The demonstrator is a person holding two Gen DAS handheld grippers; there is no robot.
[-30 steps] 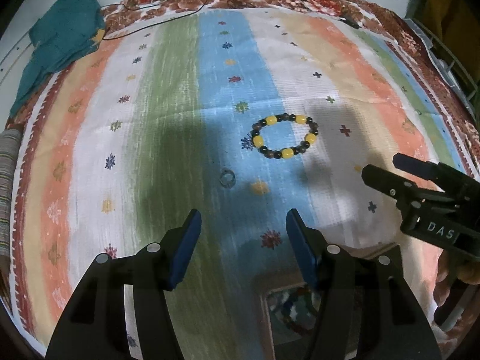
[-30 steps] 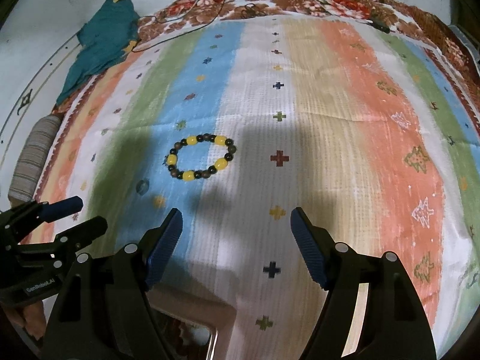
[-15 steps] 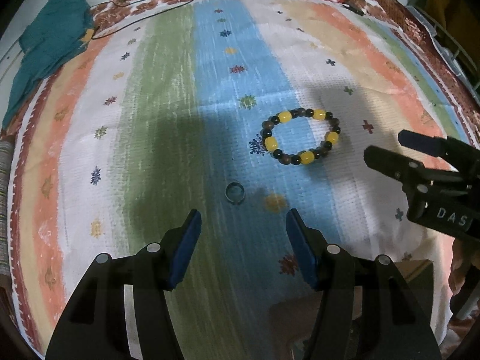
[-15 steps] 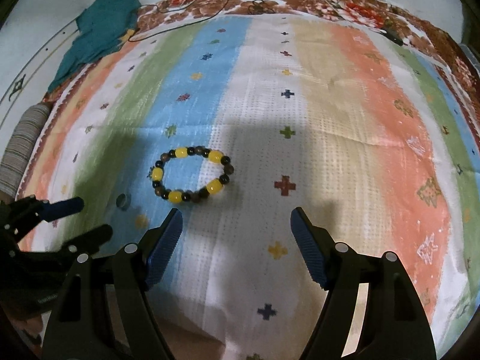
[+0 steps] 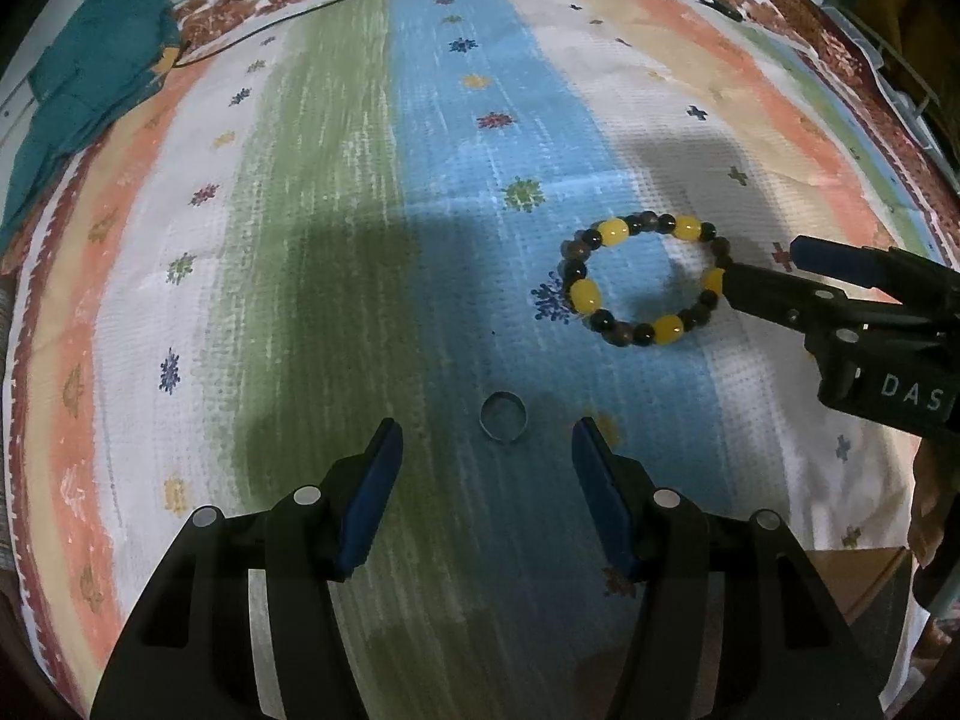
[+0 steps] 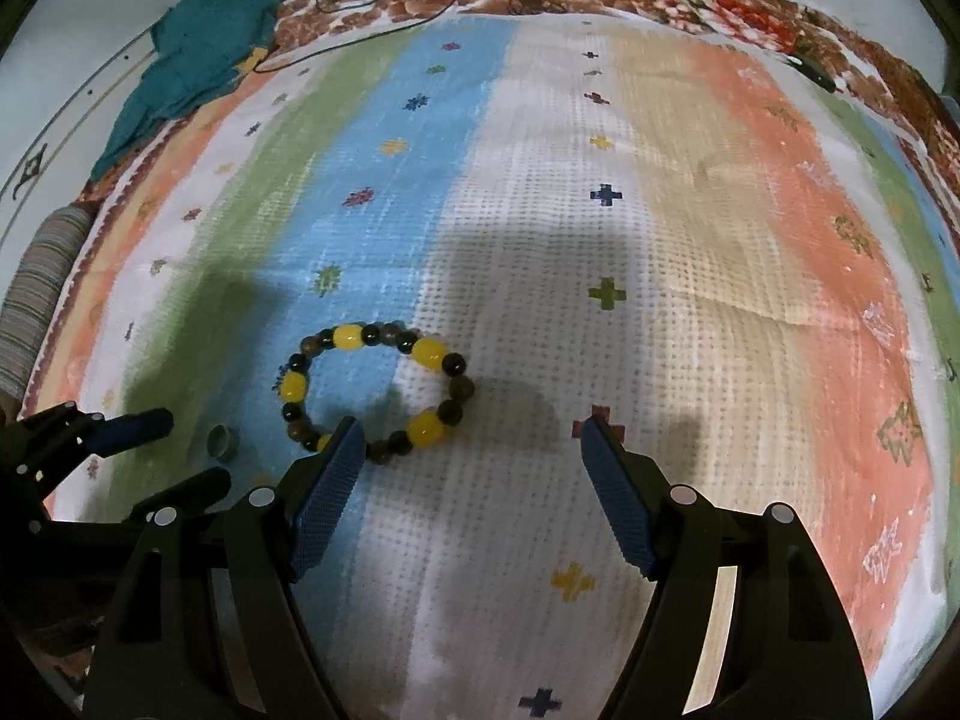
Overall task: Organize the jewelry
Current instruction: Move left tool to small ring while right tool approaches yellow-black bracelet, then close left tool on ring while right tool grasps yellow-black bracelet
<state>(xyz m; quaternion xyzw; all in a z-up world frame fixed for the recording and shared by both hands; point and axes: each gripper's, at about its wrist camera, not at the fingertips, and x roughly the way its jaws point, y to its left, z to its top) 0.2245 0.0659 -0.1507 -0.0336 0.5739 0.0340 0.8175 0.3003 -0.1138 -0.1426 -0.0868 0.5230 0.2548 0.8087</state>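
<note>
A bracelet of yellow and dark beads (image 5: 642,281) lies flat on the striped cloth; it also shows in the right wrist view (image 6: 375,387). A small metal ring (image 5: 503,417) lies just ahead of my left gripper (image 5: 486,450), which is open and empty with the ring between its fingertips' line. My right gripper (image 6: 468,450) is open and empty; its left fingertip (image 6: 339,450) overlaps the bracelet's near edge. In the left wrist view the right gripper (image 5: 762,273) reaches the bracelet's right side. The ring (image 6: 221,443) shows by the left gripper (image 6: 174,450).
A striped, patterned cloth (image 5: 336,240) covers the surface. A teal cloth (image 5: 90,84) lies at the far left corner, with a thin black cable (image 6: 384,18) along the far border. A cardboard box corner (image 5: 858,582) sits at the near right.
Both grippers have moved forward and lower toward the cloth. The ring now sits close to my left fingertips and the bracelet reaches my right gripper's left finger. Both jaws stay open.
</note>
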